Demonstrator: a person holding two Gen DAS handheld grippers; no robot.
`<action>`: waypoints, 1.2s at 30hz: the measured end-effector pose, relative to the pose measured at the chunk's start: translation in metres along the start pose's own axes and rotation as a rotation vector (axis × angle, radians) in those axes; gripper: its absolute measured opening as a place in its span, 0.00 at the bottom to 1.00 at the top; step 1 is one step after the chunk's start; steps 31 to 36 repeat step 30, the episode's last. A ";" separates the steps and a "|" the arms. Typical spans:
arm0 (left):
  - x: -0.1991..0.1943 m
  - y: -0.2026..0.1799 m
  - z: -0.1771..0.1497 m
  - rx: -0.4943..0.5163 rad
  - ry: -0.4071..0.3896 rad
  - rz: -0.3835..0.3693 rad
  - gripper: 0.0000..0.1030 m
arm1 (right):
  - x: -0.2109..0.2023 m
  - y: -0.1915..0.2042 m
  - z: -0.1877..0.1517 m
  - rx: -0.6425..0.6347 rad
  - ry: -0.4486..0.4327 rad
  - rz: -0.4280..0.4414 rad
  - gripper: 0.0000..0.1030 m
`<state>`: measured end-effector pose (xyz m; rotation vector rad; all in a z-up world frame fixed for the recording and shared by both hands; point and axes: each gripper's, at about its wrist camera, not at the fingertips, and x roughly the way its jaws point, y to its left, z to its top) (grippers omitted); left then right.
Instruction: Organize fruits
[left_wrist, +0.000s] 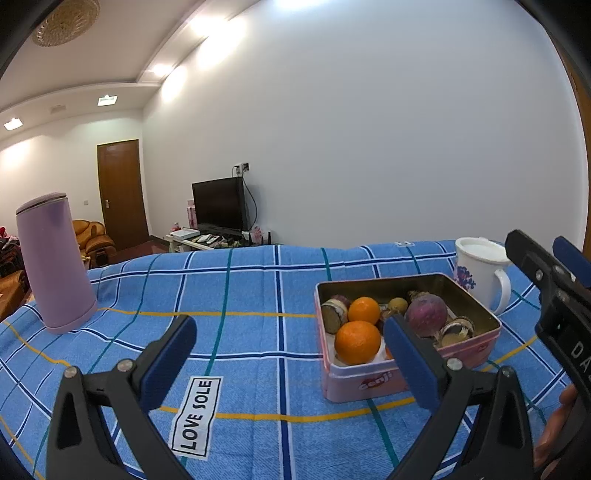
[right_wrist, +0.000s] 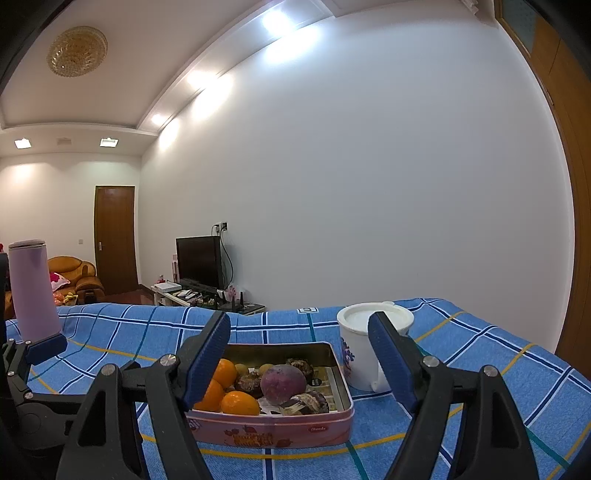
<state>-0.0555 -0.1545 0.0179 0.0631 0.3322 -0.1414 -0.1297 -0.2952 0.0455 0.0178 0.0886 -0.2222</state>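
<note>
In front of me is the bench, covered with a blue checked cloth, and on it stands a pink tin box without lid, a little to the right of the middle. Inside the box I see two oranges at the near left side, a third orange partly hidden behind my left gripper's finger, a round purple fruit toward the right, some small yellowish-brown fruits at the back, and several dark brown round pieces that I cannot identify. From the right wrist view the same tin box shows the purple fruit in the middle and the oranges at the left. My left gripper hangs above the cloth just beside the near left corner of the box, its jaws spread wide and holding nothing. My right gripper is over the box on its near side, jaws also wide apart and empty; it appears also at the right edge of the left wrist view. A white mug with a flower print and a white lid stands just behind the right side of the box. A lilac tumbler stands upright far to the left, well apart from the box. A label with the words LOVE SOLE is on the cloth near my left gripper
</note>
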 end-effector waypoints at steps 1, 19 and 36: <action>0.000 0.000 0.000 0.000 0.000 0.000 1.00 | 0.000 -0.001 0.000 0.000 0.000 0.000 0.76; 0.003 -0.002 0.000 0.007 0.011 -0.017 1.00 | 0.005 -0.002 -0.001 0.005 0.015 -0.008 0.76; 0.004 0.000 0.000 -0.003 0.023 0.001 1.00 | 0.005 -0.001 0.000 0.002 0.018 -0.007 0.76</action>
